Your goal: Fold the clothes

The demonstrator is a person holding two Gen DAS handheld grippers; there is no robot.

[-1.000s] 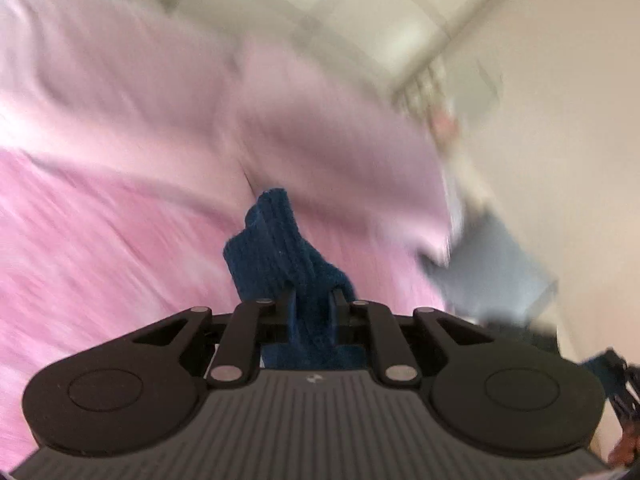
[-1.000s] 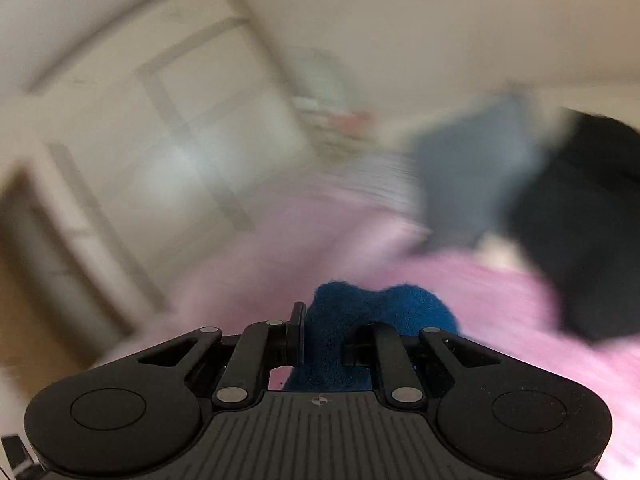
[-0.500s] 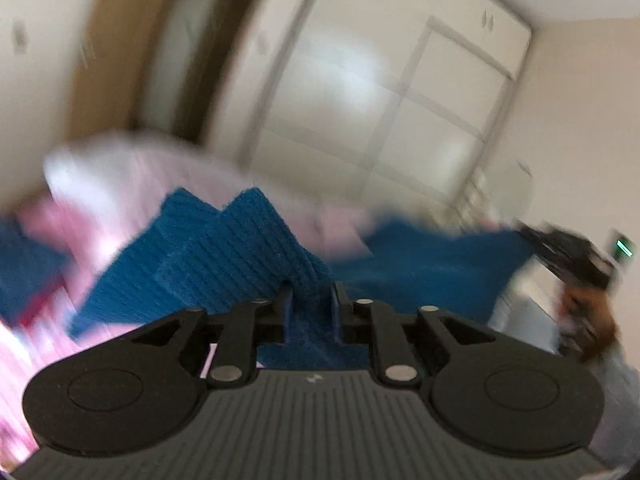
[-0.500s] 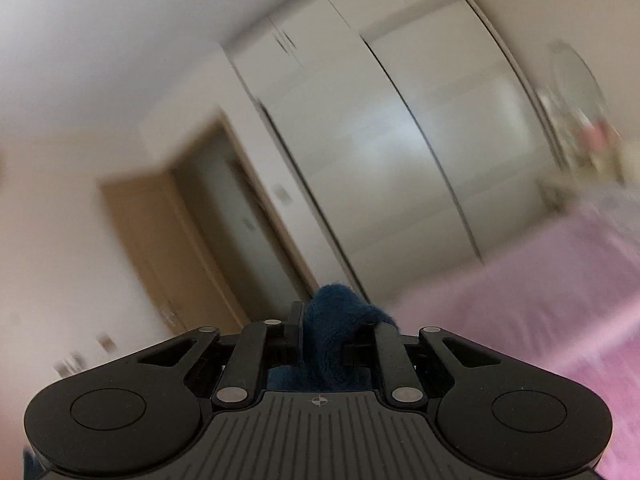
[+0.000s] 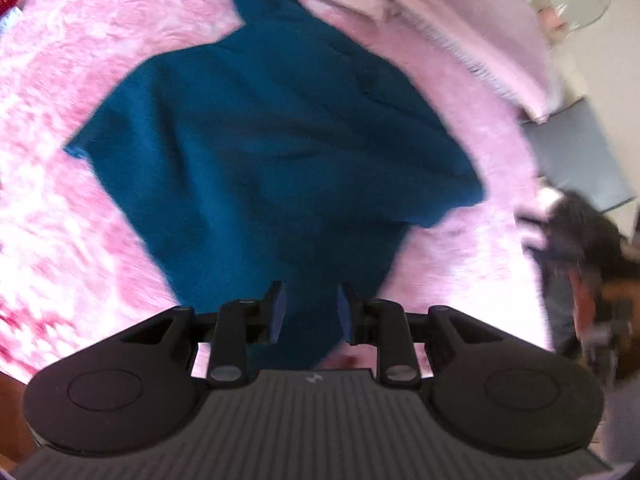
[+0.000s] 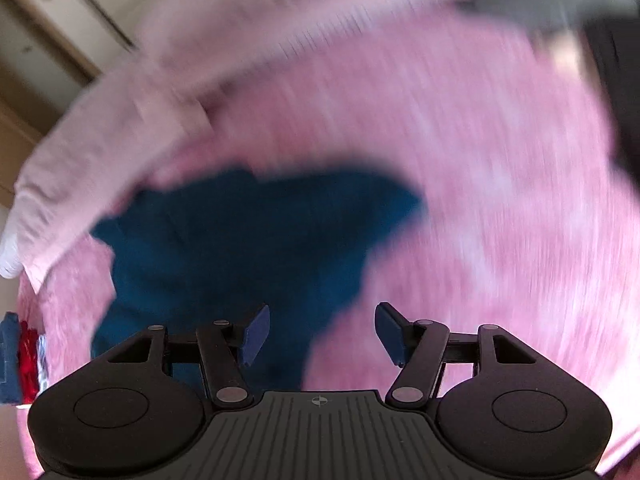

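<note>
While both views are motion-blurred, a blue sweater [image 5: 272, 152] lies spread on a pink bed cover [image 5: 72, 60], mostly flat with some wrinkles. Left gripper [image 5: 310, 314] points steeply down over the sweater's near edge; its jaws are opening, cloth shows between them, pads seem clear of the knit but the blur makes contact hard to judge. Right gripper [image 6: 322, 334] also points down, jaws opening and wide apart; nothing pinched. Sweater [image 6: 248, 240] shows beneath and beside its left finger [image 6: 256, 334], while the right finger is over bare cover [image 6: 480, 160]. A paler pink blanket [image 5: 460, 20] is bunched along the far side of the bed, just past the sweater. Grey cloth [image 5: 580, 160] and a dark blurred shape sit at the right edge in the left wrist view. Folded blue and red clothes [image 6: 20, 356] are at the left edge in the right wrist view.
</note>
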